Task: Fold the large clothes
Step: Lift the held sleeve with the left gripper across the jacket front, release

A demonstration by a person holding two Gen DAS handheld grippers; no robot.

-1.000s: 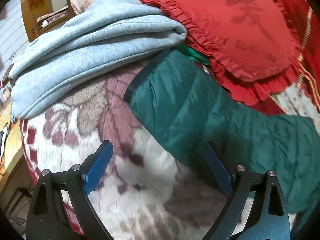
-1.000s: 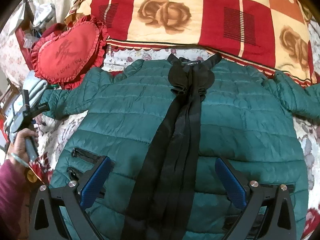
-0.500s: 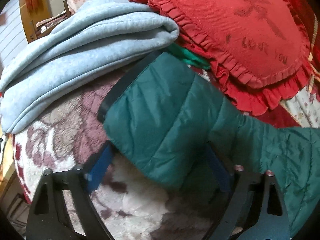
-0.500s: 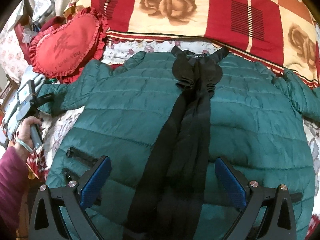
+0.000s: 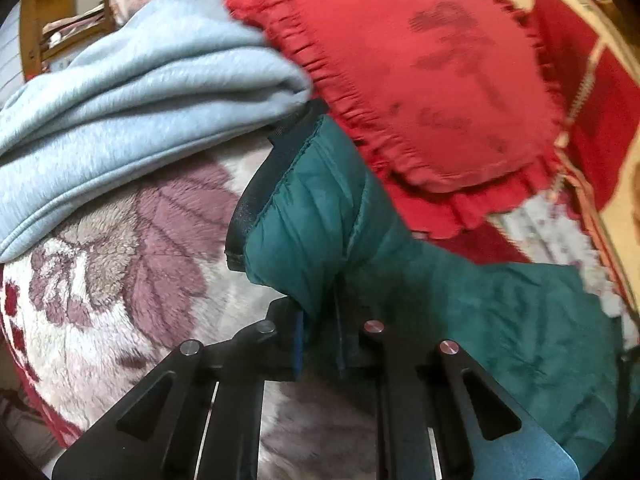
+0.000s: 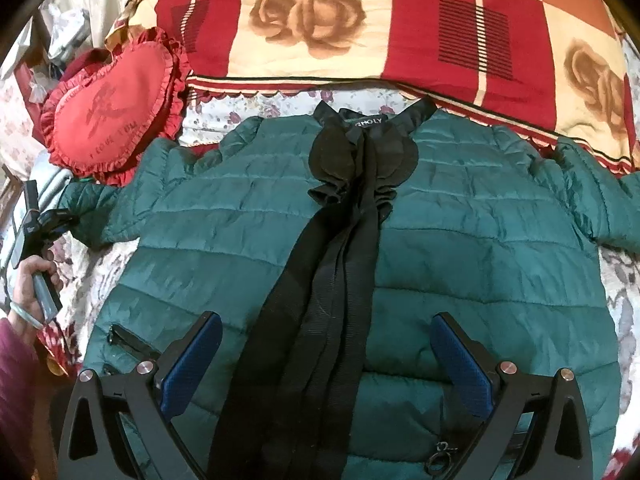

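A dark green quilted jacket [image 6: 460,256] with a black front band and collar lies spread flat on the bed, front up, collar away from me. My left gripper [image 5: 320,340] is shut on the jacket's left sleeve [image 5: 316,220] near its black cuff; it also shows at the far left of the right wrist view [image 6: 60,220], held by a hand. My right gripper [image 6: 324,356] is open and empty, hovering over the jacket's lower front, one finger on each side of the black band.
A red heart-shaped ruffled cushion [image 5: 432,80] lies beside the sleeve, also in the right wrist view [image 6: 108,116]. A folded light-blue garment [image 5: 132,92] sits left of the cuff. A red and cream rose quilt [image 6: 380,28] lies beyond the collar. A floral fleece blanket [image 5: 104,272] covers the bed.
My left gripper moved onto the sleeve end and closed on it. My right gripper stayed open and drifted a little over the jacket.
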